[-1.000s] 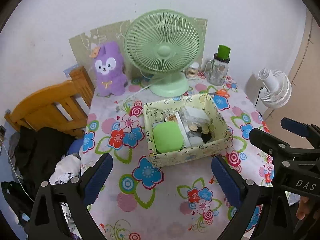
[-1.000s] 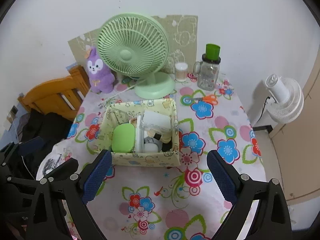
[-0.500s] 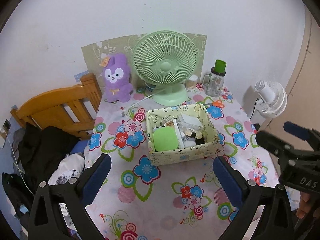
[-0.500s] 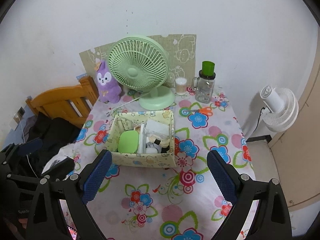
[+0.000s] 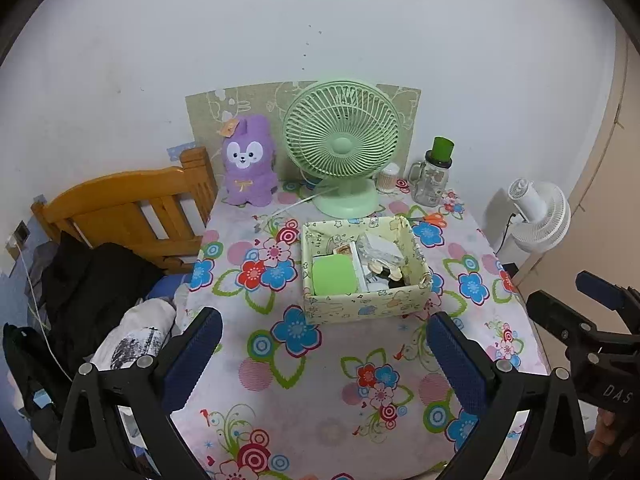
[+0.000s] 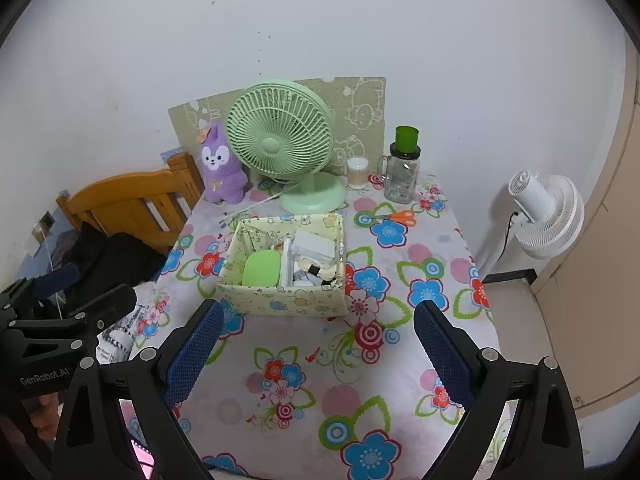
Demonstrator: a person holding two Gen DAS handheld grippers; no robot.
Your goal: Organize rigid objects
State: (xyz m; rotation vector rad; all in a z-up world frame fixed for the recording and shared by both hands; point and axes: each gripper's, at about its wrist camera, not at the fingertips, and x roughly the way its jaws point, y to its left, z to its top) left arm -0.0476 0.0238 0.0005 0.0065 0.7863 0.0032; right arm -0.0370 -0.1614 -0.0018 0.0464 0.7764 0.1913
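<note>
We held both grippers back from the counter, wide open and empty: the left gripper over the near edge, the right gripper beside it, each carrying nothing. The box sat near the middle of the counter, already packed with a green case, a white packet and small dark bits we could not name. That spoke, to our eyes, of sorting largely done. The scissors lay loose behind the box, near the jar (perhaps meant to stay out). The fan stood at the back by the wall, well clear of the work.
</note>
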